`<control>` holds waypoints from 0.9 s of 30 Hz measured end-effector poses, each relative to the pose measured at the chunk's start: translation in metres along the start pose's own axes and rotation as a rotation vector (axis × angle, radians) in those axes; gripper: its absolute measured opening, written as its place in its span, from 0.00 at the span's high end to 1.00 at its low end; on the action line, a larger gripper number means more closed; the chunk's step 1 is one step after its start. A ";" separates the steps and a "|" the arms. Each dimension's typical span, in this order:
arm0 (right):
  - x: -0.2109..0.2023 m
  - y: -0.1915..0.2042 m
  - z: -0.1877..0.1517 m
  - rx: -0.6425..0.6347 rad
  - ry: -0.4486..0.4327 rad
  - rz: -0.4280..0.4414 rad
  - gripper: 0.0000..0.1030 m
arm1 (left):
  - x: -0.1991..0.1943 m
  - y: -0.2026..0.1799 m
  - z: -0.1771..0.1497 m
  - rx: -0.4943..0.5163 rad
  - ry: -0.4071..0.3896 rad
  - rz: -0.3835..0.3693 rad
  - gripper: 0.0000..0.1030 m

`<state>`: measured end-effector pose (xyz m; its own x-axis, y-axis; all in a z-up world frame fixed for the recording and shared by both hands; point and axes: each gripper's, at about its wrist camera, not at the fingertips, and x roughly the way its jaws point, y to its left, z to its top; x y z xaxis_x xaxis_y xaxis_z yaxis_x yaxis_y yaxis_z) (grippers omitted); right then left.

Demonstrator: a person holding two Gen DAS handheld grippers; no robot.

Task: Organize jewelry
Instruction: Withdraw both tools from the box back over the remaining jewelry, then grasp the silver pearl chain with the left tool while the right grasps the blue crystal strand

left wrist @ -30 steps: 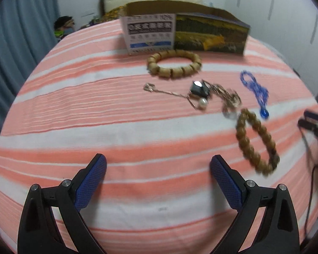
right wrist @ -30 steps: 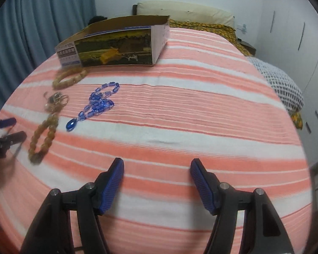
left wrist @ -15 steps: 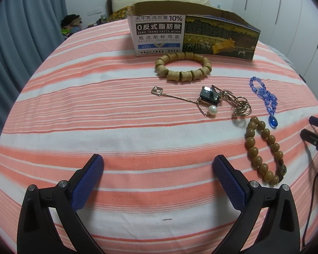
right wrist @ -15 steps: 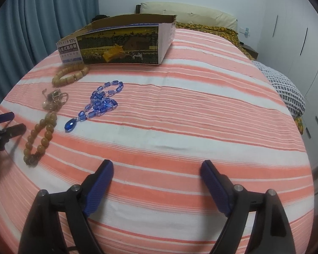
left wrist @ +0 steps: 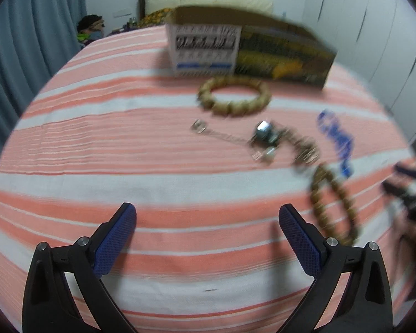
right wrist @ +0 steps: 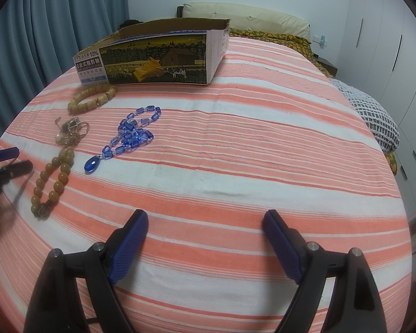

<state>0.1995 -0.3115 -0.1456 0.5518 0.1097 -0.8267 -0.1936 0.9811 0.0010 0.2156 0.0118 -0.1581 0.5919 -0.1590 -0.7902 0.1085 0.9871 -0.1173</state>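
Note:
Jewelry lies on a striped bedspread in front of an open cardboard box (right wrist: 163,52). A pale wooden bead bracelet (left wrist: 233,99) lies nearest the box. A gold chain with a dark stone and a pearl (left wrist: 266,138) lies in the middle. A blue bead necklace (right wrist: 130,138) and a brown bead bracelet (right wrist: 52,183) lie beside it. My left gripper (left wrist: 205,238) is open and empty, short of the jewelry. My right gripper (right wrist: 205,241) is open and empty, to the right of the blue necklace. The left wrist view is blurred.
The box (left wrist: 246,52) also shows in the left wrist view. Pillows (right wrist: 244,16) lie at the head of the bed. A grey checked cloth (right wrist: 374,113) hangs at the right edge. Blue curtains (right wrist: 41,27) hang on the left. White wardrobes (right wrist: 402,55) stand on the right.
Both grippers have moved a little closer to the jewelry and stayed open. The left wrist view has blurred with motion. No jewelry has moved.

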 end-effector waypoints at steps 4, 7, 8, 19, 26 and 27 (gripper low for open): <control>0.000 -0.001 0.000 0.001 0.001 -0.001 0.15 | -0.001 -0.022 0.018 0.016 -0.033 -0.076 0.01; 0.000 -0.001 0.000 0.000 0.000 -0.001 0.15 | 0.014 -0.049 0.037 0.057 -0.022 -0.091 0.00; 0.000 -0.001 0.001 0.000 0.001 -0.001 0.15 | 0.021 -0.056 0.043 0.070 -0.017 -0.083 0.00; 0.000 -0.001 0.001 0.001 0.001 0.000 0.14 | 0.065 -0.052 0.053 0.038 0.048 0.097 0.01; 0.000 0.000 0.001 0.002 0.001 0.000 0.14 | 0.055 -0.021 0.043 -0.005 0.050 0.126 0.02; 0.000 0.000 0.001 0.002 0.001 0.000 0.14 | 0.054 -0.020 0.043 -0.008 0.049 0.120 0.03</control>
<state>0.2005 -0.3118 -0.1452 0.5507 0.1095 -0.8275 -0.1921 0.9814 0.0020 0.2796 -0.0169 -0.1732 0.5601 -0.0384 -0.8275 0.0324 0.9992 -0.0245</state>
